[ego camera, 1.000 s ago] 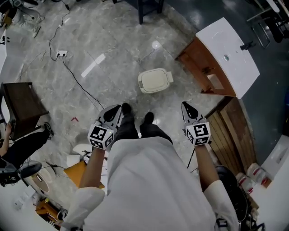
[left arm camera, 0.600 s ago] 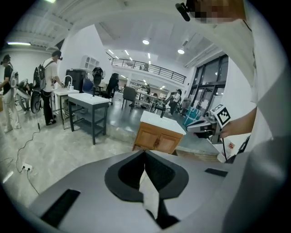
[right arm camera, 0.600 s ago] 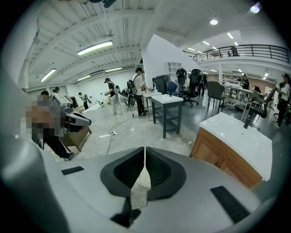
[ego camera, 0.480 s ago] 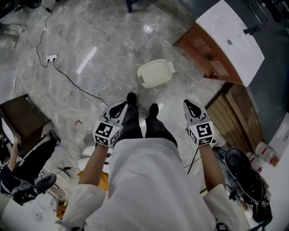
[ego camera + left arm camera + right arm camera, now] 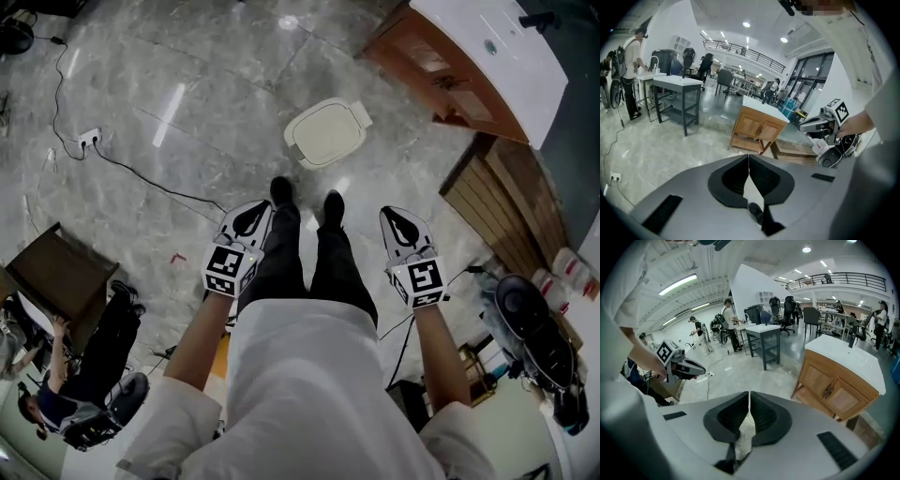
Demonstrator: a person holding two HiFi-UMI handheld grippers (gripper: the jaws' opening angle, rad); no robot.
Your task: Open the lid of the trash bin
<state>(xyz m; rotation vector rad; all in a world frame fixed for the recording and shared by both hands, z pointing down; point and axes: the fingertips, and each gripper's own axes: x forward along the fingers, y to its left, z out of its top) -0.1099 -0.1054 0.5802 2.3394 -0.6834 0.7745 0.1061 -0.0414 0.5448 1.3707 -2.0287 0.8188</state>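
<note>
1. Target. The trash bin (image 5: 326,131) stands on the floor (image 5: 187,150), lid down and flat. It is cream-coloured with rounded corners. The wooden cabinet (image 5: 441,80) stands to the bin's right, apart from it.

2. Operator position. My shoes (image 5: 279,191) are just short of the bin, toes towards it.

3. Jaw state.
- left gripper (image 5: 253,214): its own view shows the 2 jaws pressed together at the tips, with nothing between them.
- right gripper (image 5: 394,217): the same – tips together, holding nothing.

4. Key relation. Both grippers sit on my side of the bin, 1 to each flank, with the bin roughly centred between them. Neither is clearly the nearer. The bin lies ahead of the jaws and well below them. Neither gripper view shows it, so I judge both pairs of jaws point out across the room, over the bin and not down at it.

5. Long axis. In the head view the lid runs from the bin's near-left to its far-right, with a small tab at the far-right end. I cannot tell whether that tab is the hinge or the lifting edge.

6. Assessment. The lid is untouched, and any approach calls for a downward, forward reach.
</note>
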